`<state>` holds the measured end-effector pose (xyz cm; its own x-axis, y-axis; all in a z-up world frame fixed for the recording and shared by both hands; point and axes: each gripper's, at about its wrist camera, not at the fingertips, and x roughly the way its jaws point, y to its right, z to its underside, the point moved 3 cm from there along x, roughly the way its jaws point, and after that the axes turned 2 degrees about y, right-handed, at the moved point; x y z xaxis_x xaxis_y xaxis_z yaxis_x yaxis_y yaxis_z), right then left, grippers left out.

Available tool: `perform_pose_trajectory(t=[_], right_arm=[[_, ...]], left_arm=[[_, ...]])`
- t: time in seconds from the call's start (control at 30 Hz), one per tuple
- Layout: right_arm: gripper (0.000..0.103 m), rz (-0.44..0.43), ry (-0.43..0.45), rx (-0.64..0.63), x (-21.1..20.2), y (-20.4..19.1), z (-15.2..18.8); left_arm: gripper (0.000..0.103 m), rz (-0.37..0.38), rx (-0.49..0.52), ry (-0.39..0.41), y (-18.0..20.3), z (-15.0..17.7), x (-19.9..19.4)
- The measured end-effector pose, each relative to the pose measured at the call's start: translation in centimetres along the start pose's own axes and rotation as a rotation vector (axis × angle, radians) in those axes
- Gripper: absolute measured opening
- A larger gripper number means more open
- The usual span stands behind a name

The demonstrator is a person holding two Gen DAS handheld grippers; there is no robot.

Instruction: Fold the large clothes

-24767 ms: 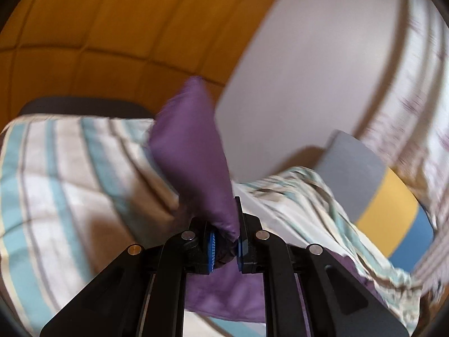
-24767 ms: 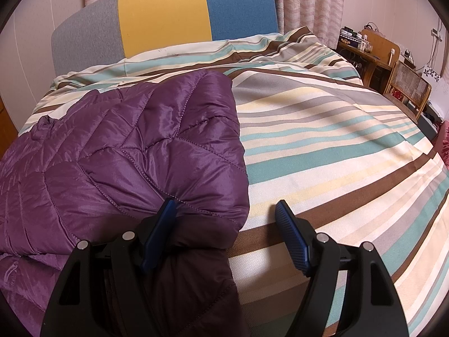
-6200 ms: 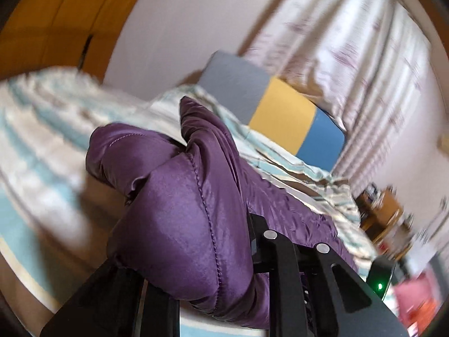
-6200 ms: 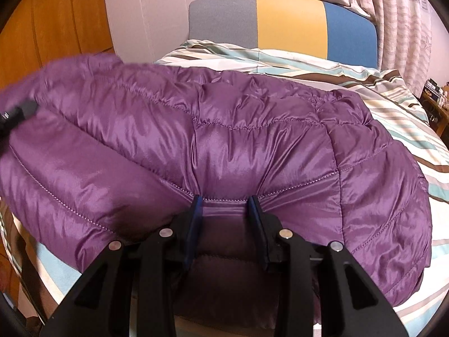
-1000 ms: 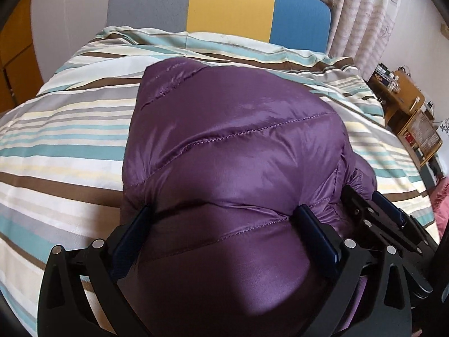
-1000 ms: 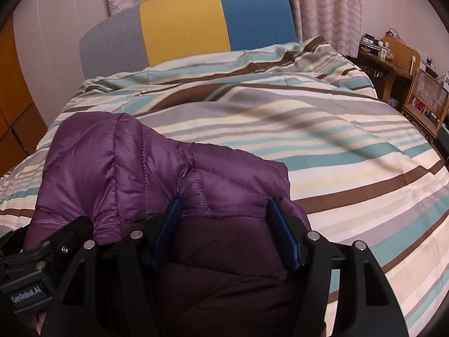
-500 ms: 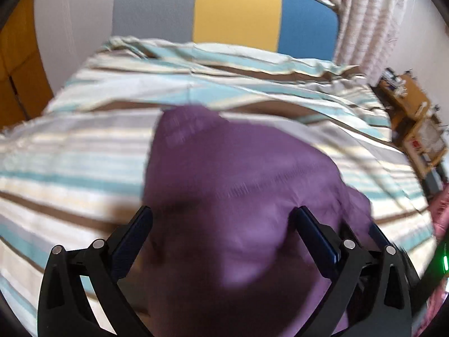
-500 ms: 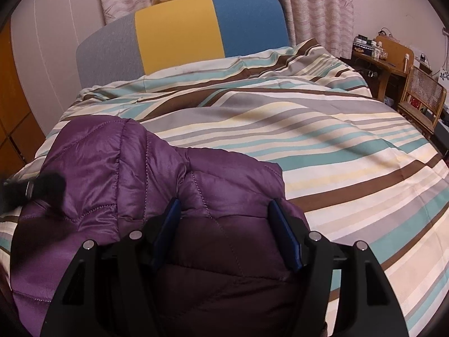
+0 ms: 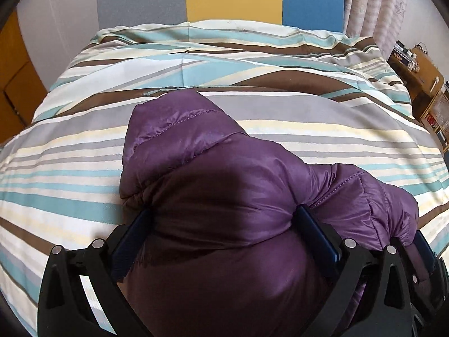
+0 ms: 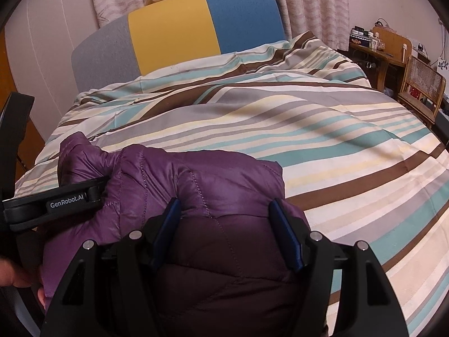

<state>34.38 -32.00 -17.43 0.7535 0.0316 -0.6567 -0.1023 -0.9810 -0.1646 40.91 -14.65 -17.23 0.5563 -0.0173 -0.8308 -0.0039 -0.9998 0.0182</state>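
Note:
A purple quilted down jacket (image 9: 213,185) lies bundled in a compact fold near the front edge of the striped bed (image 9: 252,84); it also shows in the right wrist view (image 10: 196,179). My left gripper (image 9: 221,230) is wide open, its jaws straddling the padded bulk, which bulges up between them. My right gripper (image 10: 224,224) is open too, its blue pads on either side of the jacket's right part. The left gripper's black body (image 10: 56,199) shows at the left of the right wrist view, resting against the jacket.
A grey, yellow and blue headboard (image 10: 179,36) stands at the far end, curtains (image 10: 308,2) behind it. A wooden desk (image 10: 378,47) and a wicker chair (image 10: 421,84) stand at the right. A striped duvet covers the bed.
Over the last second the left gripper has shifted a little over the jacket and settled, its view now sharp. Both grippers stay open around the folded bundle, which has flattened slightly.

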Motion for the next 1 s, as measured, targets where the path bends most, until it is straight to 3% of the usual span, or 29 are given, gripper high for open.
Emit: perform_pose_trajectory(t=[0.17,0.4,0.57,0.8,1.0], right_arm=[[0.066,-0.002,0.029,-0.011,-0.5,-0.2,0.0],[0.077,-0.020,0.109,0.000,-4.6,0.6,1.0],[0.078,-0.003,0.108,0.011,-7.8,1.4,3.4],[0.080,0.021,0.020,0.056,-6.2,2.2,4.5],[0.087,-0.012,0.000,0.061,-8.8,2.1,4.5]], left_arm=[[0.100,0.021,0.008,0.051,-0.4,1.4,-2.6],[0.100,0.226,-0.072,0.132,-3.3,7.8,-9.3],[0.100,0.262,-0.068,0.148,-3.9,11.6,-10.7],[0.100,0.262,-0.013,0.128,-3.1,11.6,-9.1],[0.100,0.370,-0.139,0.084,-5.2,12.3,-10.8]])
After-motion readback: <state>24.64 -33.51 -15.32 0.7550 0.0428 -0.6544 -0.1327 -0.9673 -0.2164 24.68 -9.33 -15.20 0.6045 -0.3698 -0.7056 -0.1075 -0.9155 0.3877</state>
